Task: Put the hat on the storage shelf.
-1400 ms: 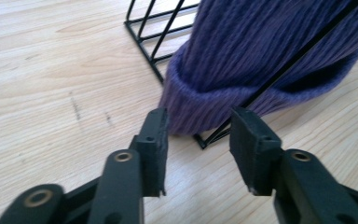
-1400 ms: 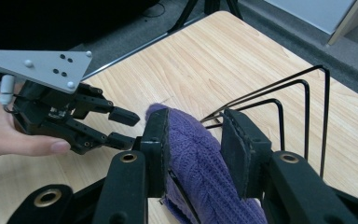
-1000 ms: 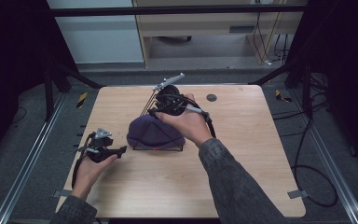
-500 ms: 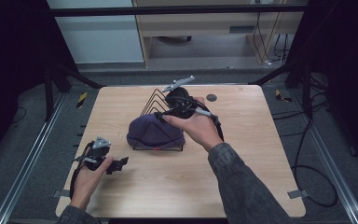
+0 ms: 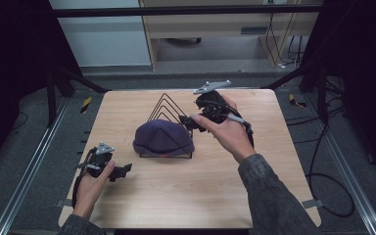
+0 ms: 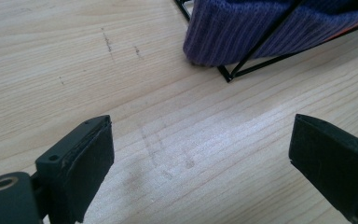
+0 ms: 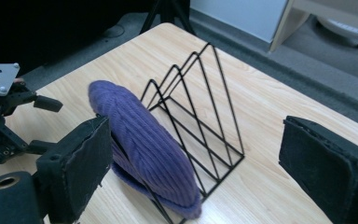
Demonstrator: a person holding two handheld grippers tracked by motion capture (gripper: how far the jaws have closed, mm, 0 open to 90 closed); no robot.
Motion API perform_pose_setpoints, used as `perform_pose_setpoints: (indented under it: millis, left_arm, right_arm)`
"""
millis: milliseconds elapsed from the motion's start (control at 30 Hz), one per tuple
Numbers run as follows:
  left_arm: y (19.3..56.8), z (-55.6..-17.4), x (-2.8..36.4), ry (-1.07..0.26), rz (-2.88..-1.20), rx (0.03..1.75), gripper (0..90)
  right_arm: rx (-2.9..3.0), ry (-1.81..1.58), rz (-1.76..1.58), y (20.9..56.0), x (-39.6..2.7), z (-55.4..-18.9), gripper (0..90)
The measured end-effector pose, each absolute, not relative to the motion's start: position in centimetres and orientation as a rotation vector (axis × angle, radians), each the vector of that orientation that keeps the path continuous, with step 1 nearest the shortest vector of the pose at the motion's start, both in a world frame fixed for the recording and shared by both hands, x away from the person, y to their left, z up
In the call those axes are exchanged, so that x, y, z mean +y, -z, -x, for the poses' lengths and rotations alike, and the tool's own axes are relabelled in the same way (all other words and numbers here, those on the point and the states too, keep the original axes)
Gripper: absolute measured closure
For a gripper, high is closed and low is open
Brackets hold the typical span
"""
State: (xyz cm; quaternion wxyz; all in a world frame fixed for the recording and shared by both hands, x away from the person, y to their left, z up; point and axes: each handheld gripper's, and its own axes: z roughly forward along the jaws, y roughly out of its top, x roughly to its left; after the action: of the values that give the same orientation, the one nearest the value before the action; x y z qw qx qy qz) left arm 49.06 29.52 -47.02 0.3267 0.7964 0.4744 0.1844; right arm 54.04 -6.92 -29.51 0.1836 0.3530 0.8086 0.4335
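The purple ribbed knit beanie (image 5: 163,138) is sitting draped over the front wires of the black triangular wire rack (image 5: 169,108), near the middle of the pale wooden counter (image 5: 254,171) — and it looks to be resting there by its own weight alone. If you are swinging the right gripper (image 5: 192,122) back past it, a jaw could be snagging the knit or nudging the light rack, and the hat may be sliding off or the whole rack skating across the smooth wood.

Your right gripper's jaws have just been opening and are now standing wide apart, nothing between them; in the right gripper view the beanie (image 7: 144,144) is lying just beyond the jaws, apart from both. Your right hand is hovering just beside the rack's right side, the gripper pointing leftward at it.

Your left gripper (image 5: 120,170) is sitting low at the counter's near-left, well apart from the rack — its jaws released too, with bare wood between them.
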Motion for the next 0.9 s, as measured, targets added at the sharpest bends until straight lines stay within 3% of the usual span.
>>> perform_pose_setpoints:
  millis: [467,900]
  left_arm:
    - [47.2,-49.2,29.8,-0.514,-2.105,1.241,6.0]
    - [47.5,-49.3,30.2,-0.535,-2.123,1.26,6.1]
  right_arm:
    - [2.214,-1.181,-1.047,30.2,-11.9,-53.1,13.7]
    - [2.194,-1.114,-1.092,33.1,-17.2,-51.4,14.5]
